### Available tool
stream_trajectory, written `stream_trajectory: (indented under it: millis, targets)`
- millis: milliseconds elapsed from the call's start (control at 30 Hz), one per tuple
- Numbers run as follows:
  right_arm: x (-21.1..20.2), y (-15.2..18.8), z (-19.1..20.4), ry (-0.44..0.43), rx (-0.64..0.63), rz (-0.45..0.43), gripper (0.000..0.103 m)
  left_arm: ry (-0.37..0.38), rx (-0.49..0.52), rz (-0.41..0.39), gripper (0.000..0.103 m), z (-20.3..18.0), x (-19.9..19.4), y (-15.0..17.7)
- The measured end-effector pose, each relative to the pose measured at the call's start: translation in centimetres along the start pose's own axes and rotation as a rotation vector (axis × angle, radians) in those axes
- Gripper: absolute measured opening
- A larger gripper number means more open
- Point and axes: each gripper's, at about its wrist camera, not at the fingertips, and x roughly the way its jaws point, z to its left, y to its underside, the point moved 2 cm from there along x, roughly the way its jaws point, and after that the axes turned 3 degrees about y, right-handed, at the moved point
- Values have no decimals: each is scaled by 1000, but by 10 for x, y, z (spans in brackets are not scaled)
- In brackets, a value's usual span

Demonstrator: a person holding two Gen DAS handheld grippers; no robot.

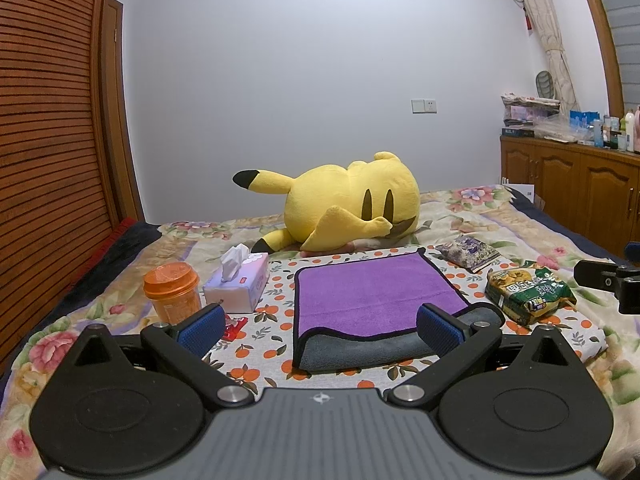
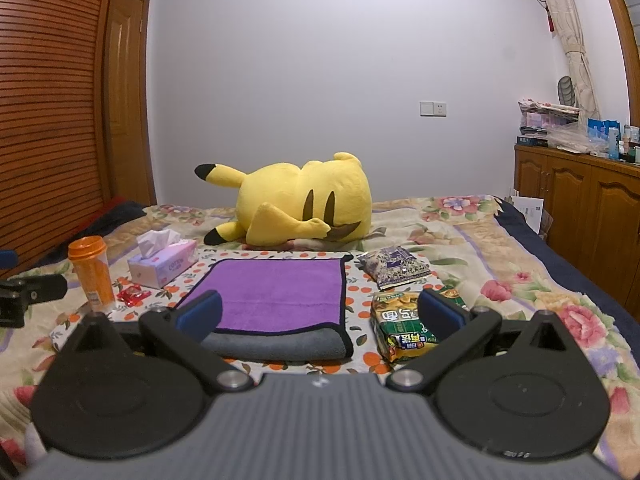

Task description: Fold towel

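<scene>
A purple towel (image 1: 372, 292) with a grey underside and dark trim lies folded on an orange-print cloth (image 1: 276, 300) on the bed. Its folded grey edge faces me. It also shows in the right wrist view (image 2: 276, 296). My left gripper (image 1: 320, 328) is open and empty, hovering just in front of the towel's near edge. My right gripper (image 2: 320, 316) is open and empty, near the towel's front right corner. Each gripper's black body shows at the edge of the other's view.
A yellow plush toy (image 1: 352, 204) lies behind the towel. An orange jar (image 1: 172, 292), a tissue box (image 1: 240, 280) and a red candy wrapper (image 2: 132, 294) sit to the left. A green snack bag (image 1: 528, 292) and a purple packet (image 1: 468, 252) sit to the right. A wooden cabinet (image 2: 580, 204) stands far right.
</scene>
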Motion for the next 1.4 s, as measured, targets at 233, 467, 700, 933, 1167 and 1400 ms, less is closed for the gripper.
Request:
stream_trajectory:
  millis: [233, 467, 700, 933, 1167, 1400]
  targets:
    - [-1, 0, 0, 0, 1, 0, 103, -1, 1, 0, 103, 0, 0, 0]
    - [-1, 0, 0, 0, 1, 0, 103, -1, 2, 0, 103, 3, 2, -2]
    - [-1, 0, 0, 0, 3, 1, 103, -1, 3, -1, 103, 3, 2, -2]
    - [-1, -1, 0, 0, 4, 1, 103, -1, 3, 0, 103, 3, 2, -2]
    - [-1, -1, 1, 0, 4, 1, 103, -2, 4, 0, 103, 3, 2, -2]
    - [-1, -1, 0, 0, 5, 1, 103, -2, 5, 0, 103, 2, 2, -2]
